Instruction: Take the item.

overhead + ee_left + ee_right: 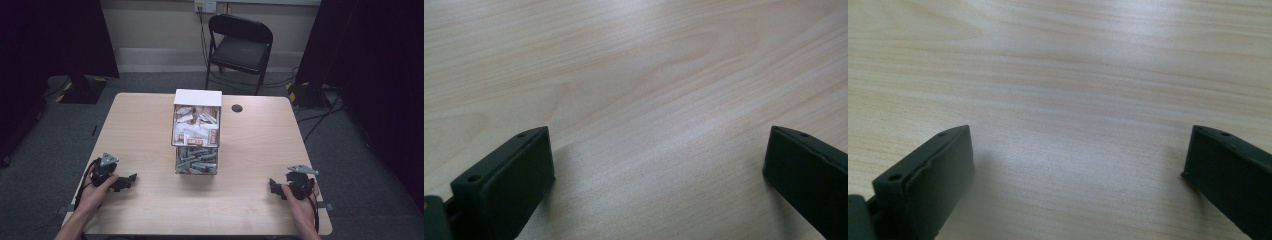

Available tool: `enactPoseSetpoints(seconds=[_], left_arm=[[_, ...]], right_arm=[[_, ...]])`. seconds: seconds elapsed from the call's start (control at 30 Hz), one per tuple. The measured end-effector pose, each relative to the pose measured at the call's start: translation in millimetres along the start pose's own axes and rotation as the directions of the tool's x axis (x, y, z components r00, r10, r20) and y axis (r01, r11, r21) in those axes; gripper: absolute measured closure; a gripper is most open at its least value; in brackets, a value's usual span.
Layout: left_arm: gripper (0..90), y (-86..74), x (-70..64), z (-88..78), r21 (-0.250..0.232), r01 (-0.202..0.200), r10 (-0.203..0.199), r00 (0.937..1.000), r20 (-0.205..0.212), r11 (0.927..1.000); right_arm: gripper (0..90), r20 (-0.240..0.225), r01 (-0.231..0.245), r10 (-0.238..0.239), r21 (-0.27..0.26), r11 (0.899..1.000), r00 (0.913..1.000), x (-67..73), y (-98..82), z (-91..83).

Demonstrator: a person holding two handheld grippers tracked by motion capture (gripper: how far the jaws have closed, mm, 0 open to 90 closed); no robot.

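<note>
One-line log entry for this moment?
left gripper: open, on table | right gripper: open, on table | clear box of packets: centre, untouched

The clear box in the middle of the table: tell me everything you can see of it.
The clear box stands upright at the middle of the wooden table, nothing else touching it. It looks like transparent plastic with a white top, in two levels: white and brown packets above, grey-blue ones below. Both levels look full. Each claw rests well away from it.
</note>
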State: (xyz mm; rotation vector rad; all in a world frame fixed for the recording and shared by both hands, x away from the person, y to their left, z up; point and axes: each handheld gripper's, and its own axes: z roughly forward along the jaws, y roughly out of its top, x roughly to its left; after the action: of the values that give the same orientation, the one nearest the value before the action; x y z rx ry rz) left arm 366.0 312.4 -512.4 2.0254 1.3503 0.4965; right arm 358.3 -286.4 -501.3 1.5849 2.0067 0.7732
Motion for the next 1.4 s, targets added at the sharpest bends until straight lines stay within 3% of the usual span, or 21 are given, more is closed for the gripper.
enactPoseSetpoints(seconds=[0.23, 0.33, 0.4, 0.5, 0.67, 1.03, 1.33, 1.4], left_arm=[[0.0, 0.0, 0.0, 0.0, 0.000, 0.000, 0.000, 1.0000, -0.001, 1.0000], [0.0, 0.0, 0.1, 0.0, 0.001, -0.002, 0.002, 1.0000, 0.000, 1.0000], [0.0, 0.0, 0.0, 0.0, 0.000, 0.000, 0.000, 1.0000, 0.000, 1.0000], [0.0, 0.0, -0.1, 0.0, 0.000, 0.001, -0.001, 1.0000, -0.001, 1.0000], [0.0, 0.0, 0.1, 0.0, 0.001, -0.001, 0.001, 1.0000, 0.000, 1.0000], [0.0, -0.3, -0.6, 0.1, -0.004, 0.009, -0.009, 1.0000, 0.001, 1.0000], [0.0, -0.5, -0.6, 0.3, -0.006, 0.009, -0.009, 1.0000, 0.003, 0.9999], [0.0, -0.6, -0.4, 0.2, -0.006, 0.008, -0.008, 1.0000, 0.004, 1.0000]], right_arm=[[1.4, -0.003, 0.002, -0.002, 0.000, 1.000, 1.0000, 0.6, 0.4, -0.7], [8.9, -0.013, 0.009, -0.009, -0.001, 1.000, 0.9999, 2.7, 1.8, -2.3], [18.9, -0.019, 0.010, -0.010, -0.003, 1.000, 0.9998, 4.5, 3.6, -4.7], [14.8, -0.041, 0.020, -0.020, -0.003, 1.000, 0.9990, 6.3, 4.8, -6.9], [18.1, -0.079, 0.008, -0.011, -0.032, 0.999, 0.9968, 10.3, 7.8, -13.1], [32.3, -0.207, 0.007, -0.028, -0.103, 0.995, 0.9779, 25.3, 17.2, -28.3], [40.6, -0.255, 0.013, -0.047, -0.133, 0.991, 0.9657, 30.3, 21.1, -37.9], [43.1, -0.280, 0.020, -0.061, -0.150, 0.988, 0.9581, 33.3, 23.8, -42.8]])
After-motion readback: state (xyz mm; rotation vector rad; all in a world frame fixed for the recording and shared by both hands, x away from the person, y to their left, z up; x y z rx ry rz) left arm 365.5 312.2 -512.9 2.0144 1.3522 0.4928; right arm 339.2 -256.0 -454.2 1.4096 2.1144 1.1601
